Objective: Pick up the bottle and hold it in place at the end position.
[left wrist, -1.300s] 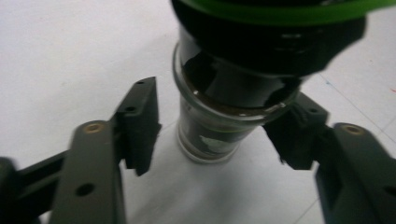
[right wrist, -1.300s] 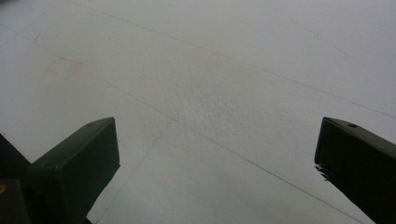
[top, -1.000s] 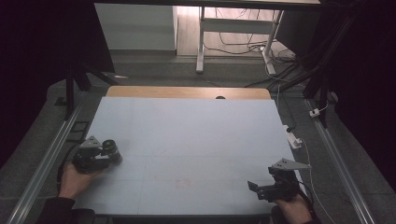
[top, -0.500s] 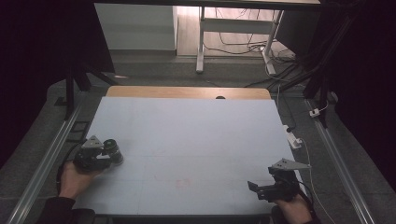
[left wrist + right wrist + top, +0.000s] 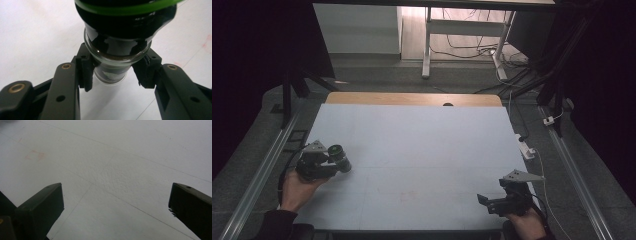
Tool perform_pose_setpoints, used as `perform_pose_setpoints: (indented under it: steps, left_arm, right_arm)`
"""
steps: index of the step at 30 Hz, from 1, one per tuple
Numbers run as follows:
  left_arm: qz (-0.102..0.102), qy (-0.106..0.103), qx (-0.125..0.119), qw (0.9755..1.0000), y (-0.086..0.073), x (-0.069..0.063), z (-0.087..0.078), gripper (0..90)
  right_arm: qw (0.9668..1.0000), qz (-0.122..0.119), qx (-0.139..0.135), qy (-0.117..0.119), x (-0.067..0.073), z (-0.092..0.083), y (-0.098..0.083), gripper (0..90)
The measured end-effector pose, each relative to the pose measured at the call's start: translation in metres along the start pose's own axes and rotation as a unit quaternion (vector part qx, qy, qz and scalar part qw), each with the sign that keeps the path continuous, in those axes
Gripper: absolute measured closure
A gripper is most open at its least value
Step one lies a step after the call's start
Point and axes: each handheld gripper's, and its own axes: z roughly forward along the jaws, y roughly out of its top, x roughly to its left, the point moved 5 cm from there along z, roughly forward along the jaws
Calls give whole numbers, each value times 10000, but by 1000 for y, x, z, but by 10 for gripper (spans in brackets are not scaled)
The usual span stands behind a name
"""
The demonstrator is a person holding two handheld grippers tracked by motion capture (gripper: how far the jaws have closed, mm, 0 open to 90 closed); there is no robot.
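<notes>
Left gripper point(image 5: 113, 72) pinches jar point(image 5: 117, 45) by glass neck below green-banded lid, near table point(image 5: 422, 145) left edge, seemingly just lifted clear. Keep squeeze steady, jar level; glass slick, pads grip narrow neck only, so move slowly. Right gripper point(image 5: 116, 202) spread wide, holding nothing, near right front corner. Count: one jar, two grippers, one table.

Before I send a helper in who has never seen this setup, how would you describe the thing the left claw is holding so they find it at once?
Start at the pale table and go to its near left edge, where a hand holds the left claw. Clamped between its pads is a dark glass jar with a green-ringed cap. The right claw is open, with nothing between its jaws.
</notes>
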Motion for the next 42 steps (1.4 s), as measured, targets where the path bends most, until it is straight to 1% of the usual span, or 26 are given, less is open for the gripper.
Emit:
perform_pose_setpoints:
  steps: [3, 6, 10, 15, 20, 25, 29, 30, 35, 42]
  left_arm:
    - [-66, -62, 1, 10000, 8, -6, 2, 534]
    - [-28, -17, 22, 10000, 16, -11, 4, 534]
    - [15, -73, 19, 10000, 26, -19, 8, 534]
    - [97, -224, 53, 9997, 40, -31, 17, 534]
    - [247, -343, 73, 9991, 54, -45, 26, 534]
    - [328, -436, 24, 9985, 69, -56, 37, 534]
    - [326, -526, 10, 9981, 81, -65, 47, 534]
    - [357, -532, 14, 9979, 84, -67, 49, 534]
    - [511, -546, 88, 9972, 96, -76, 62, 534]
    - [615, -580, 113, 9964, 112, -87, 81, 534]
  right_arm:
    - [10000, 21, 5, 4, 0, 0, 0, 0]
    - [10000, 29, -1, 8, 0, 0, 0, 0]
    - [10000, 17, -1, 15, 0, 0, 0, 0]
    - [10000, 15, -9, 19, 0, 0, 1, 0]
    - [10000, 11, 1, 18, 0, 1, 1, 0]
    - [10000, 18, 1, 28, 0, 1, 1, 0]
    - [10000, 19, -1, 32, 0, 1, 1, 5]
    - [10000, 18, -5, 34, 0, 1, 1, 16]
    - [10000, 14, -5, 49, 0, 1, 1, 18]
    - [10000, 32, -23, 57, -1, 1, 1, 17]
